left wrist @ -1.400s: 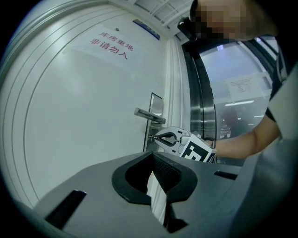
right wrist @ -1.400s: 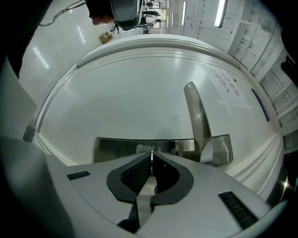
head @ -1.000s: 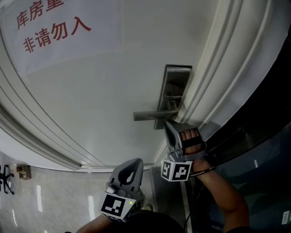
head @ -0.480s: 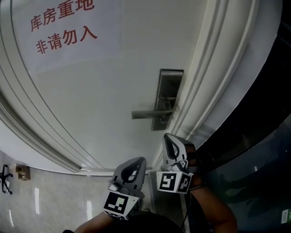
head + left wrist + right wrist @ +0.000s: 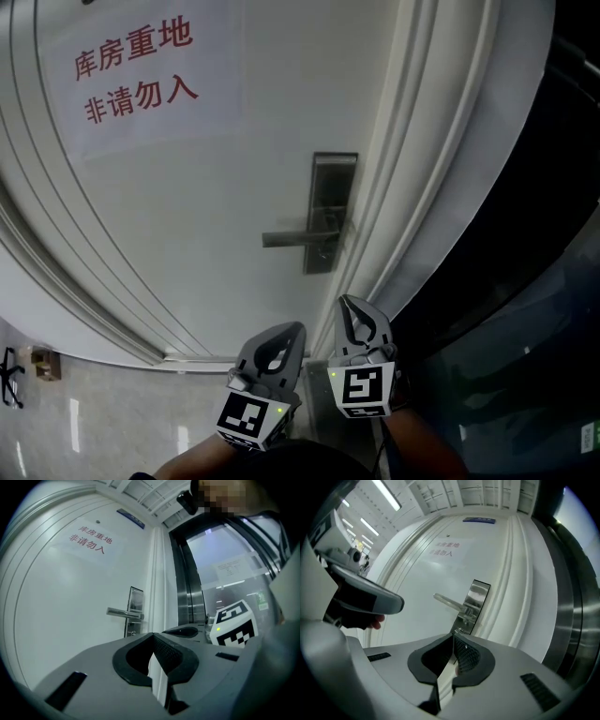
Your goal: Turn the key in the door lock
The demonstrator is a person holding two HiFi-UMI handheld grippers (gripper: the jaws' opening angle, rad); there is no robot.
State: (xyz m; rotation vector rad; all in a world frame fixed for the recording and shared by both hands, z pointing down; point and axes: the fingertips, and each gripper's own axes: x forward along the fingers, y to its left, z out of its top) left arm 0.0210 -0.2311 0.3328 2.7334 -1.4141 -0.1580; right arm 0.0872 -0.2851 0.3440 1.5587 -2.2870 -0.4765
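The steel lock plate (image 5: 333, 211) sits at the white door's right edge, with its lever handle (image 5: 294, 237) pointing left. In the right gripper view a small metal piece, the key or the cylinder (image 5: 458, 631), shows on the lock plate (image 5: 475, 601) under the handle (image 5: 449, 604); it is too small to tell which. My right gripper (image 5: 351, 303) hangs below the plate, apart from it, jaws shut and empty (image 5: 453, 638). Beside it on the left and lower, my left gripper (image 5: 292, 329) is also shut with nothing in it (image 5: 153, 637).
A paper sign with red characters (image 5: 137, 77) is stuck high on the white door (image 5: 187, 206). The moulded door frame (image 5: 412, 187) runs along the right of the lock, with dark glass (image 5: 525, 309) beyond it. Tiled floor (image 5: 84, 422) lies below left.
My right gripper has drawn back and down from the lock, where it was right at the plate a second ago. The left gripper has stayed about where it was.
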